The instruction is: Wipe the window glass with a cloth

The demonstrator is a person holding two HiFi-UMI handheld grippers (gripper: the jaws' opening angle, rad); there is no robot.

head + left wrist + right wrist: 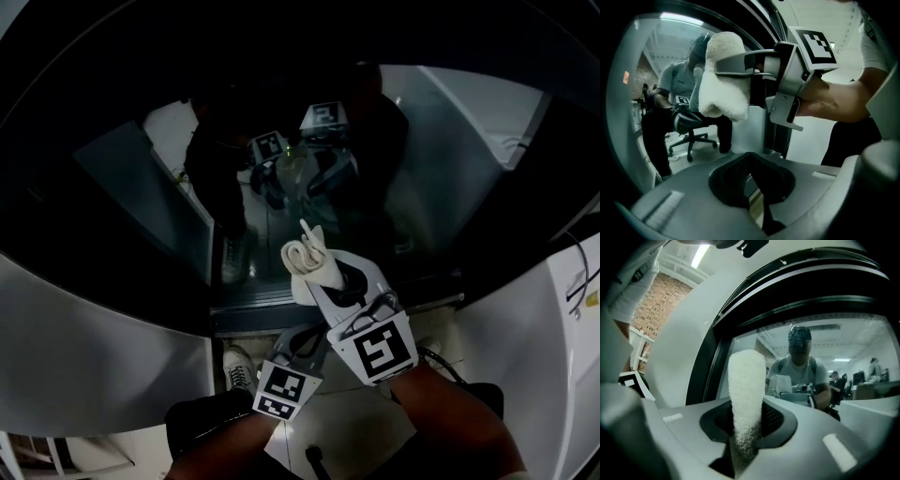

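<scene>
Window glass [441, 187] fills the upper part of the head view, dark, and it mirrors the person and both grippers. The right gripper [314, 272] is raised in front of its lower part, near the black frame [309, 302]. Its fingers pinch a folded white cloth [305, 255], which stands up past the fingertips. In the right gripper view the cloth [746, 394] sits squeezed between the two jaws and points toward the pane [843, 348]. The cloth is very near the glass, but I cannot tell if it touches.

The left gripper [298, 349] is lower, beside the right one. In its own view the jaws are pressed together and nothing is between them.

My judgement is that the wiping is only at the start or is between strokes. No wet trace or cleaned patch is visible, so most of the pane seems left to do.

No brand or readable word shows. Only the square black-and-white markers on the cubes [380, 349] appear.
</scene>
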